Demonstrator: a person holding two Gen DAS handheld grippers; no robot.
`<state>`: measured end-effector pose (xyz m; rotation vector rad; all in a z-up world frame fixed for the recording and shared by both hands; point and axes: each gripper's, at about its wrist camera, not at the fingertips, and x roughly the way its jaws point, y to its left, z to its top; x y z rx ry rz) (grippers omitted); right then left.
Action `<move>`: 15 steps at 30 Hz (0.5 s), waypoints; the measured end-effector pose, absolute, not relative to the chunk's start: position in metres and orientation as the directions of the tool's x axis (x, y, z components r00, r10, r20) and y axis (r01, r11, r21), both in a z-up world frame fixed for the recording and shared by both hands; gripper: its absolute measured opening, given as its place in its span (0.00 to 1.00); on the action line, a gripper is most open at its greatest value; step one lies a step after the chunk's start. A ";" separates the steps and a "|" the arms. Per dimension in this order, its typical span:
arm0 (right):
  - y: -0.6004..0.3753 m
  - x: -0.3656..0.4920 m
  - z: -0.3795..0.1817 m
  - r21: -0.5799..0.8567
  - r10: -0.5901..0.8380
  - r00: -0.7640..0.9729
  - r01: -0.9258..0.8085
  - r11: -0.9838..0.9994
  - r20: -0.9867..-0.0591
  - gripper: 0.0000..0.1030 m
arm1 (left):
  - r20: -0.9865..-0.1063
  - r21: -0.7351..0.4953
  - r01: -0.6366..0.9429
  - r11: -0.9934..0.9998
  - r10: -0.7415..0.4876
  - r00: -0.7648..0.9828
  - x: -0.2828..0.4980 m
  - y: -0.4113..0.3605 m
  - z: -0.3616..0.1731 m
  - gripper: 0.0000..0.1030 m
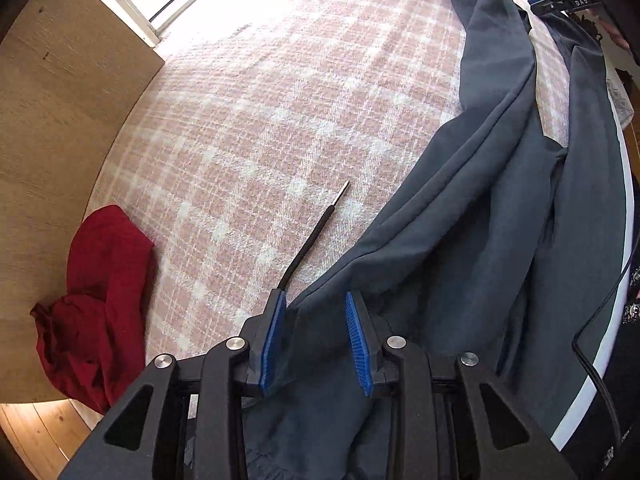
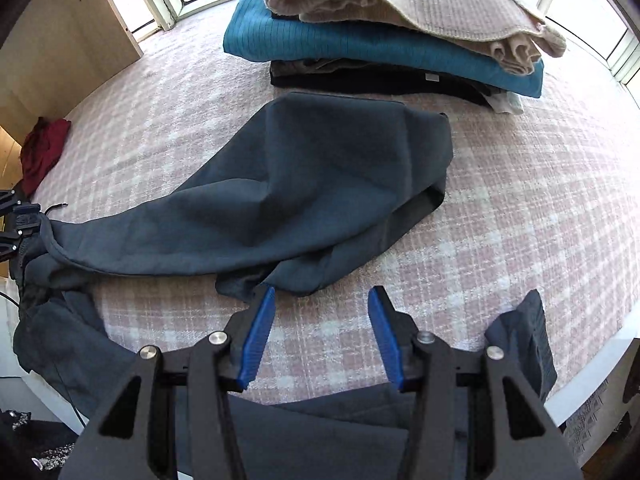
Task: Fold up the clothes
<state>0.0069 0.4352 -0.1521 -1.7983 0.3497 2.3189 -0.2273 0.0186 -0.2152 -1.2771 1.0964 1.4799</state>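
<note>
**Dark trousers spread on the checked bed, both your grippers over them**

- Bed (image 2: pixel 520 208): pink-and-white checked cover, carrying everything listed here.
- Dark grey-blue trousers (image 2: pixel 320 184): unfolded and creased, lying across the near part of the bed. One leg runs toward the far edge and ends just short of the stack; other folds trail along the near edge, and some cloth hangs over it.
- Drawstring (image 1: pixel 316 236): black cord with a pale tip, lying on the cover beside the trousers' waist end.
- Your left gripper (image 1: pixel 316 300): pointing down over the waist end, jaws a narrow gap apart. Cloth lies between the blue pads (image 1: pixel 274 340); they do not press on it.
- Your right gripper (image 2: pixel 322 294): jaws moderately wide, nothing between them but bare cover, just near of a trouser fold.
- Folded stack (image 2: pixel 384 48): at the far edge; cream knit on top, teal below, dark items beneath.
- Red garment (image 1: pixel 96 300): bunched, at the bed's left edge, against a wooden panel (image 1: pixel 60 120).
</note>
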 end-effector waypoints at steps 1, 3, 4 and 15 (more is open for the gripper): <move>0.436 0.008 -0.153 0.073 0.002 -0.248 -0.294 -0.953 -0.969 0.46 | -0.997 0.045 -0.973 -0.225 0.044 -0.056 -0.227 0.018 -0.222 0.21; 0.438 0.011 -0.155 0.077 0.000 -0.246 -0.306 -0.949 -0.969 0.46 | -0.998 0.016 -0.973 -0.232 0.056 -0.030 -0.227 0.015 -0.222 0.06; 0.439 0.012 -0.157 0.080 0.000 -0.245 -0.314 -0.946 -0.970 0.46 | -0.997 0.000 -0.969 -0.247 0.071 -0.018 -0.229 0.014 -0.219 0.04; 0.427 -0.008 -0.181 0.123 -0.034 -0.245 -0.360 -0.925 -0.969 0.46 | -0.973 0.024 -0.806 -0.592 0.171 -0.154 -0.297 -0.017 -0.186 0.04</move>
